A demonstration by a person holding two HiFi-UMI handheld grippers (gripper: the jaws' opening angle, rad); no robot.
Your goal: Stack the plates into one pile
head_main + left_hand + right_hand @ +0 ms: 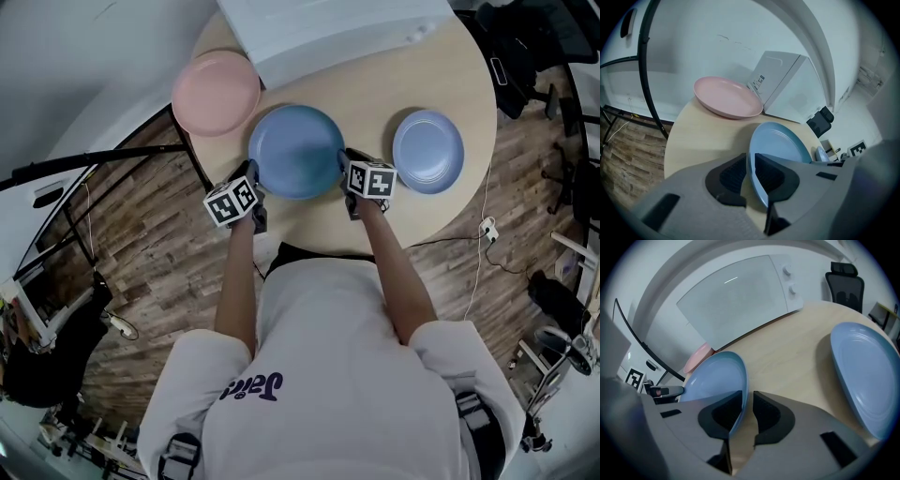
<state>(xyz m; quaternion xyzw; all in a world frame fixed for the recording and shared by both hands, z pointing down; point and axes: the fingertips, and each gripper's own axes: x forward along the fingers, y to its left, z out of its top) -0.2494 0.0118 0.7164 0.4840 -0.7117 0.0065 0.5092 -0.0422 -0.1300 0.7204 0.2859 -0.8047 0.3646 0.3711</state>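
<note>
Three plates, head view: pink plate (216, 92) far left, mid-blue plate (296, 150) centre, paler blue plate (427, 151) right, all apart on the round table (450, 56); no pile yet.
Head view, risk: both grips sit toward the plate's near side; if the hands lift unevenly, I judge the far edge could dip and the plate could slide out.
Head view, position: left gripper (253, 173) at the mid-blue plate's left edge, right gripper (345, 161) at its right edge, with the plate spanning between them.
Left gripper view, risk: the pink plate (726, 96) seems to overhang the table edge, so weight set down off-centre might tip it.
Left gripper view, grip: jaws pinched on the mid-blue plate's rim, which runs between the ribbed pads (732, 174).
Left gripper view, position: the plate's bowl (780, 145) stretches away to the right of the jaws; the pink plate lies beyond, close beside a white appliance (780, 79).
Right gripper view, risk: the hold takes in the thin rim only, a shallow bite that could slip on smooth ware.
Right gripper view, grip: jaws closed on the opposite rim, which sits hard against the left pad.
Right gripper view, position: the mid-blue plate (717, 373) extends left from the jaws; the paler blue plate (867, 376) lies well apart to the right.
</note>
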